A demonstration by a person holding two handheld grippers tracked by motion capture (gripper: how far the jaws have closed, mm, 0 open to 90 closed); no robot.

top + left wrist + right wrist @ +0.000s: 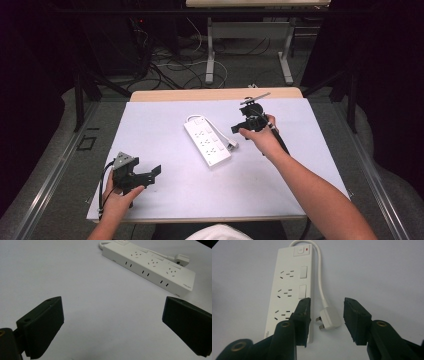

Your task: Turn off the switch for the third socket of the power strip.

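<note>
The right claw [325, 321], spread wide, brackets the plug [329, 319] lying just right of the power strip [289, 290].

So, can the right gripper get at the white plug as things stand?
Probably yes. The right gripper is open, the white plug lies between its jaws on bare table beside the power strip, and nothing blocks it.
</note>
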